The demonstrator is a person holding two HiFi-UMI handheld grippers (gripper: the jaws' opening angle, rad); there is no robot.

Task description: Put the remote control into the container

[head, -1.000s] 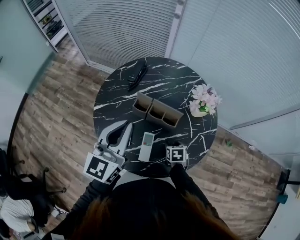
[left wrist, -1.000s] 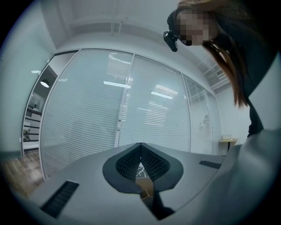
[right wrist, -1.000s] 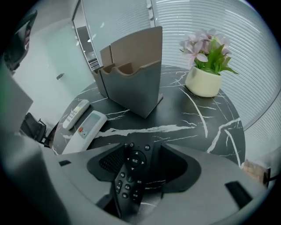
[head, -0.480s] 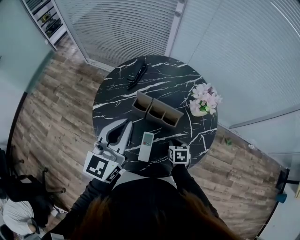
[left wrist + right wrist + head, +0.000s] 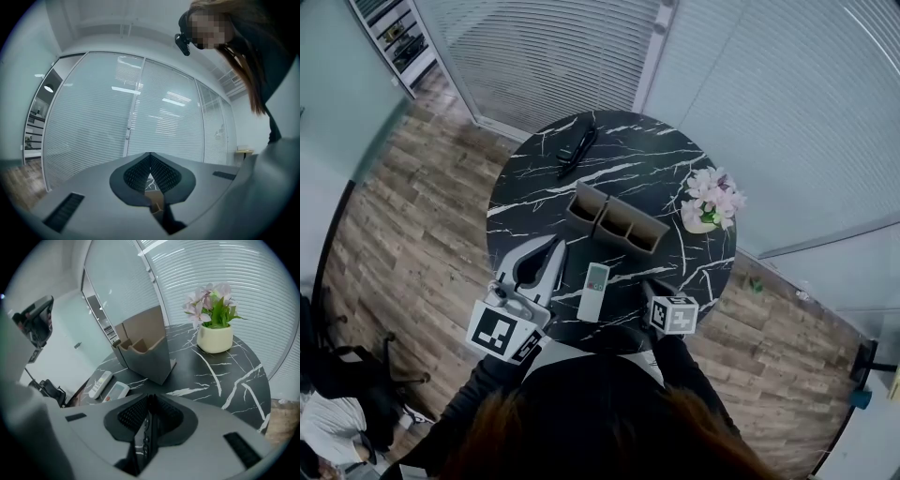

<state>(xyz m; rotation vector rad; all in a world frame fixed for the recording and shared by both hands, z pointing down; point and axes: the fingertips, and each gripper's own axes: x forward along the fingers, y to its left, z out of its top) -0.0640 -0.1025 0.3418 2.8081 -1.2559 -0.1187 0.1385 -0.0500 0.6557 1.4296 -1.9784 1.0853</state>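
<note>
right gripper (image 5: 150,404) jaws just closed onto the dark remote (image 5: 143,446), gripped edge-on; container (image 5: 143,348) sits ahead, slightly left. I'd lift clear, then drop it end-first; left gripper (image 5: 150,161) clenched, empty

Light: bright, cool and even; ceiling lamps reflect in the glass with blinds (image 5: 140,98).
Shadows: faint on the table (image 5: 619,164).
Distortion: fisheye curves, dark corners in both gripper views.
Focus: black remote control (image 5: 144,443) and right gripper (image 5: 150,399) are soft up close.
</note>
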